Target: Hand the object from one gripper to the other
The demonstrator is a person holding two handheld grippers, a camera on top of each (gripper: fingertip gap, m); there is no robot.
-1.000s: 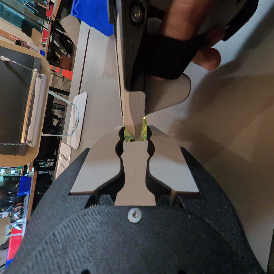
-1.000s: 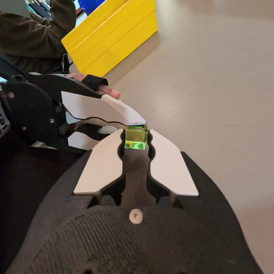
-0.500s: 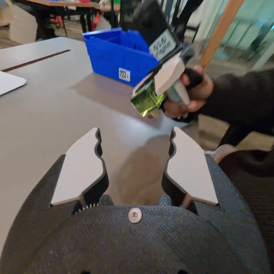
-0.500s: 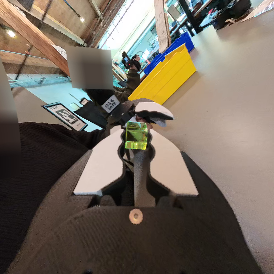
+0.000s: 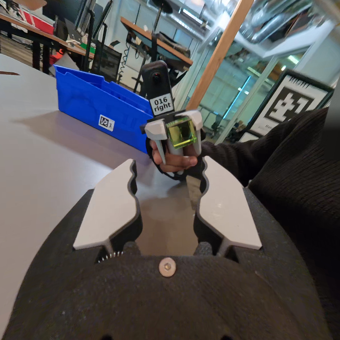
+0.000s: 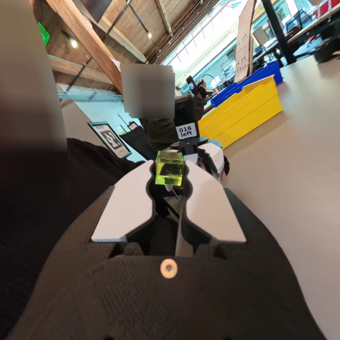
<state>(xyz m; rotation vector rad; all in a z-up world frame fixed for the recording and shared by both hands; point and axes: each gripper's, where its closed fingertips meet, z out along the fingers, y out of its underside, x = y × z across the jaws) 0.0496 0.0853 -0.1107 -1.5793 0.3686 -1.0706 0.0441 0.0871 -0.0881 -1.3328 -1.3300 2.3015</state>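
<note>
The left gripper (image 5: pixel 168 173) is gaping wide, holding nothing, above the tabletop (image 5: pixel 46 165). Beyond it, the right gripper (image 6: pixel 169 170) is clamping the green cube (image 6: pixel 169 170) at its fingertips, facing a blue bin (image 5: pixel 95 106) farther back.

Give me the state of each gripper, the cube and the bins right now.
Left gripper: open, empty.
Right gripper: shut on cube.
Cube: held at the fingertips, off the table.
Blue bin: on table, contents unclear.
Yellow bin: on table, inside hidden.
</note>
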